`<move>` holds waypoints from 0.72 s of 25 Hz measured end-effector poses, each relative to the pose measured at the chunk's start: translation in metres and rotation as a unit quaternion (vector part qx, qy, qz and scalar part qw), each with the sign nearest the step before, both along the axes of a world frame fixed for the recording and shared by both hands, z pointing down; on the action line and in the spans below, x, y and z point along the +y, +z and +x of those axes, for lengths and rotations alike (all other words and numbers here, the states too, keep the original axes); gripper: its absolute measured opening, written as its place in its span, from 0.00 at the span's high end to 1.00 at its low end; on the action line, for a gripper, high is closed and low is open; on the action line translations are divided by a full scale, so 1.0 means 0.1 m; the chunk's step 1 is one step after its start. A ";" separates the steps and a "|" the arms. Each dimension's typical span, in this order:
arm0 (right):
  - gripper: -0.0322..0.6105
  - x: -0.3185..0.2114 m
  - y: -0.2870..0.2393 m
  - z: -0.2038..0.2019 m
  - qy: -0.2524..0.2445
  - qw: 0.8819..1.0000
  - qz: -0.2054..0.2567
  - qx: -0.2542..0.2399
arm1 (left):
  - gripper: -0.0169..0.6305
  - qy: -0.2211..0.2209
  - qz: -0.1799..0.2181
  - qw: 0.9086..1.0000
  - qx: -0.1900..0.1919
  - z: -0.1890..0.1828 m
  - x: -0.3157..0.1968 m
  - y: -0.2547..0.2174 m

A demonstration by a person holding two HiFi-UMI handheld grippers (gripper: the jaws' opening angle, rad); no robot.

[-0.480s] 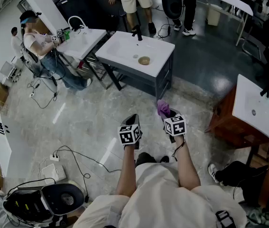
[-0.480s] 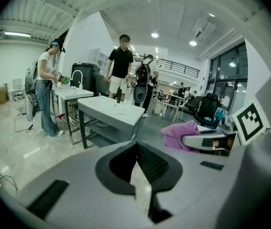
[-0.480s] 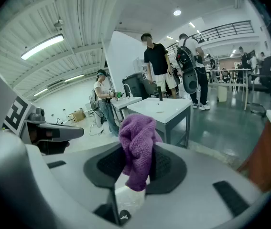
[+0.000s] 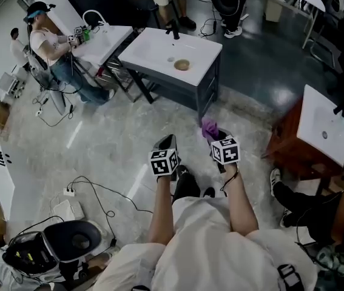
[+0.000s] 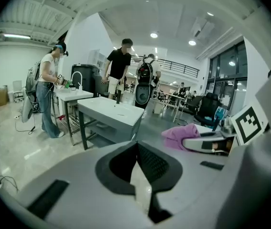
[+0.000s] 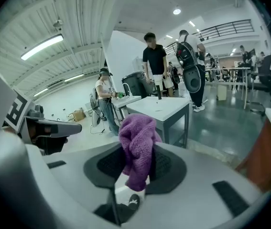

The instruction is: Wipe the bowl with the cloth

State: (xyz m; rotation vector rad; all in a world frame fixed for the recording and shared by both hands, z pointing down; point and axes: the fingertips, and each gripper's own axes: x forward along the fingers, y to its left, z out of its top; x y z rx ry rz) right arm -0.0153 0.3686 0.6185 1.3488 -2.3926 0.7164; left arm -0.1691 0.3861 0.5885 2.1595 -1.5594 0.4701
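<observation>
Two white sink stands sit side by side on the pale marble floor [image 4: 99,144] ahead of the person. The nearer stand [image 4: 153,50] has a dark frame. At the second stand [image 4: 108,44], to its left, another person [image 4: 50,50] in a cap is working. A third sink [image 4: 317,123] on a brown cabinet stands off to the right. Two more onlookers [image 5: 118,68] stand behind the nearer stand, as both gripper views show.

Both forearms reach forward over the floor, well short of the stands. The left gripper [image 4: 167,141] has its fingers closed tip to tip with nothing between them. The right gripper [image 4: 216,133] is clamped on a purple cloth [image 4: 209,127]. The cloth bunches up above the fingers and hangs down between them. The small brown bowl [image 4: 182,64] rests in the basin of the nearer stand, well apart from both grippers and the cloth.
</observation>
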 end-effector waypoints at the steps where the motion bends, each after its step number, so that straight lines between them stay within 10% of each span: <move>1: 0.79 -0.01 -0.01 0.03 0.004 1.000 0.002 -0.004 | 0.96 -0.004 0.001 1.000 0.000 -0.01 0.00 -0.01; 18: 0.79 -0.63 -0.21 0.26 0.019 0.999 0.026 -0.036 | 0.96 -0.023 0.021 0.999 0.023 -0.01 -0.71 -0.10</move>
